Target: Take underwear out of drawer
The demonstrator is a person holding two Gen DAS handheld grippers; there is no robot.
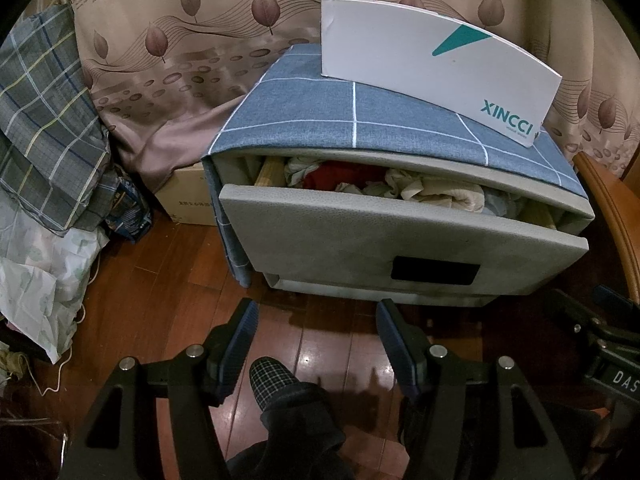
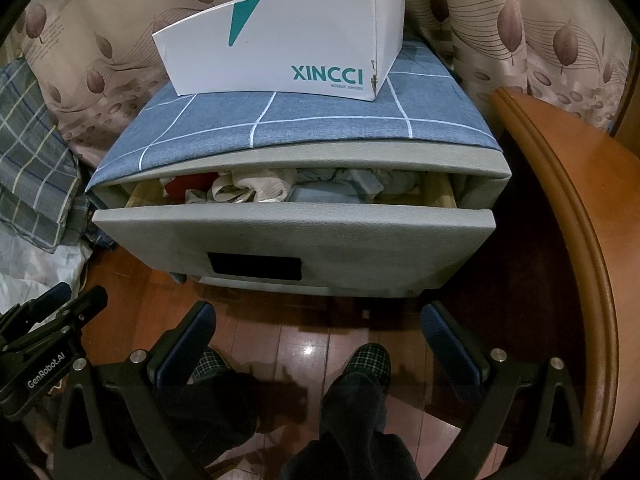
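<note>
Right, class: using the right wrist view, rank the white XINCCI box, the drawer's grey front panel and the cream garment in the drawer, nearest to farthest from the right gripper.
1. Drawer front panel, directly ahead of the open right gripper, just above the floor.
2. Cream garment, behind the panel, inside the open drawer.
3. White XINCCI box, farthest, on top of the blue checked cloth.

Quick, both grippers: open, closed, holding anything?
Left gripper: open, empty, short of the drawer.
Right gripper: open, empty.
</note>
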